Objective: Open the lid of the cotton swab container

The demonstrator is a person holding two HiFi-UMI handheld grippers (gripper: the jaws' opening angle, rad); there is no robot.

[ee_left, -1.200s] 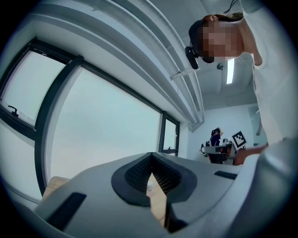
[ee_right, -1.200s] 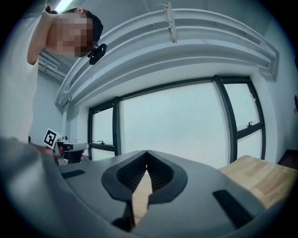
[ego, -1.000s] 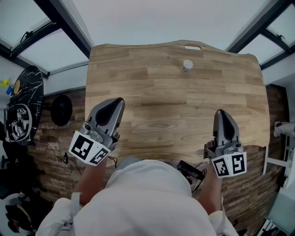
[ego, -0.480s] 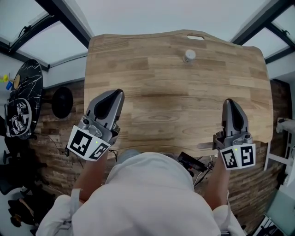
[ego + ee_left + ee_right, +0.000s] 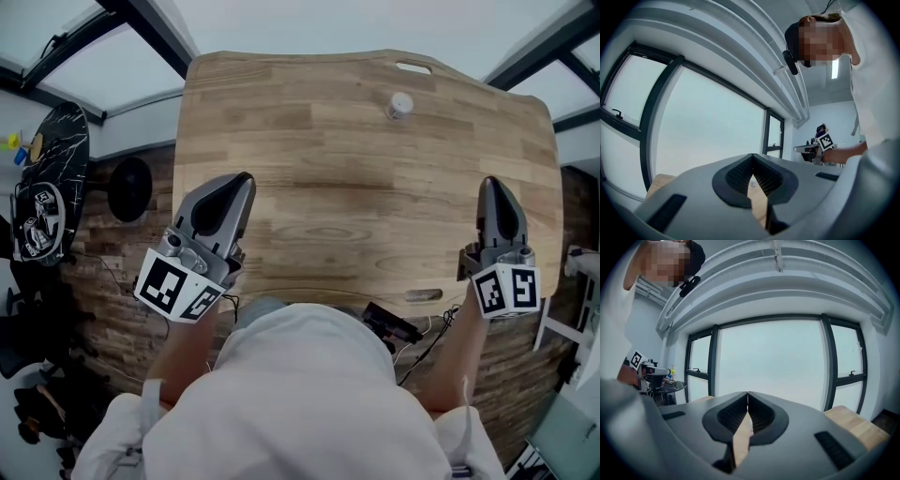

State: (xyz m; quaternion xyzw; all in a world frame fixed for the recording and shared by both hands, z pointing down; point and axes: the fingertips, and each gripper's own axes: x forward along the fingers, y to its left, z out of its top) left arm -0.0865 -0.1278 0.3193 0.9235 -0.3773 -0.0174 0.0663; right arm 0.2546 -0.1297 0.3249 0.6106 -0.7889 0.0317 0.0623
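Clenched empty, left tongs and right tongs above table; container near far edge.

Right hand-held gripper shifted rightward toward table edge.

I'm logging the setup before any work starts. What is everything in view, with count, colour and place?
table: one, light wood, centre
container: one, whitish, near the table's far edge, apart from both tools
board: one, black with white marks, left of the table
round object: one, black, between board and table
device: one, black, with cables, at the table's near edge
shirt: one, white, bottom centre
left tool: one, grey, shut and empty, over the near left corner
right tool: one, grey, shut and empty, over the near right edge
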